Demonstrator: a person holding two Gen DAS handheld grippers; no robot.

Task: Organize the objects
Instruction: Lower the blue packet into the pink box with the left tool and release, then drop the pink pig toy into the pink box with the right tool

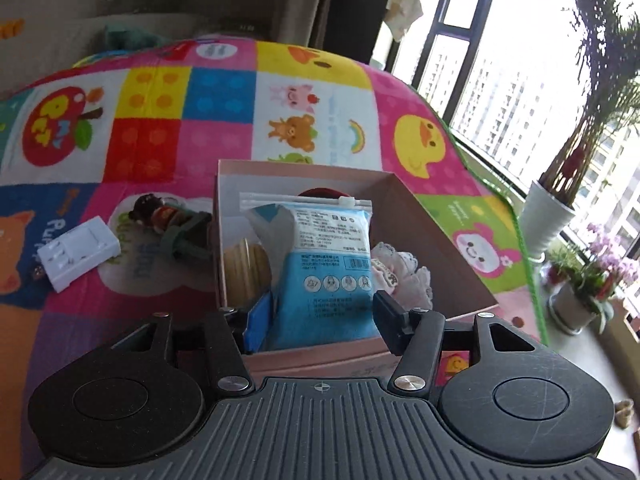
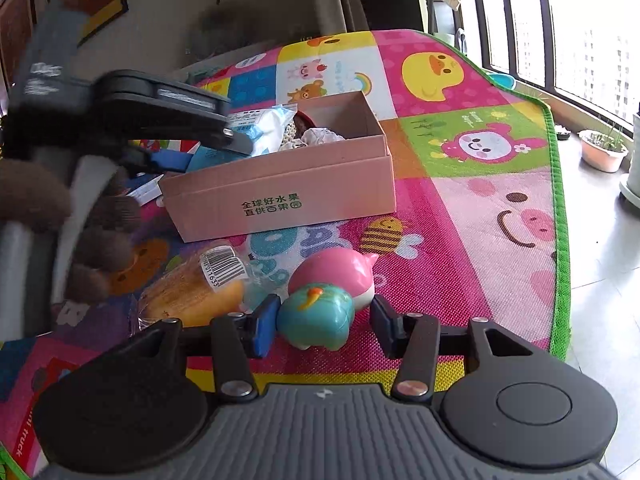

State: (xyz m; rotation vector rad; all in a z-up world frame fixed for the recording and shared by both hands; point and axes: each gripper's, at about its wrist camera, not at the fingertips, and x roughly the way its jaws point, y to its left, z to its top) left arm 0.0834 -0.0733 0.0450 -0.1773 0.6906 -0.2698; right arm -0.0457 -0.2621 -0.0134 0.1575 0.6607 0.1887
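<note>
A pink cardboard box (image 1: 440,240) stands on the colourful play mat; it also shows in the right wrist view (image 2: 280,184). My left gripper (image 1: 320,320) is open over the box's near edge, its fingers either side of a blue-and-white zip bag (image 1: 320,260) that leans inside the box. The box also holds a round woven thing (image 1: 246,268), a white frilly cloth (image 1: 404,276) and a red item behind the bag. My right gripper (image 2: 324,326) is open around a teal and pink toy (image 2: 324,300) on the mat; only the left pad looks to touch it.
A white power strip (image 1: 78,252) and a small doll (image 1: 160,212) lie left of the box. A wrapped bread (image 2: 192,292) lies left of the toy. Potted plants (image 1: 576,288) and windows are at the right, past the mat's green edge. A sofa is behind.
</note>
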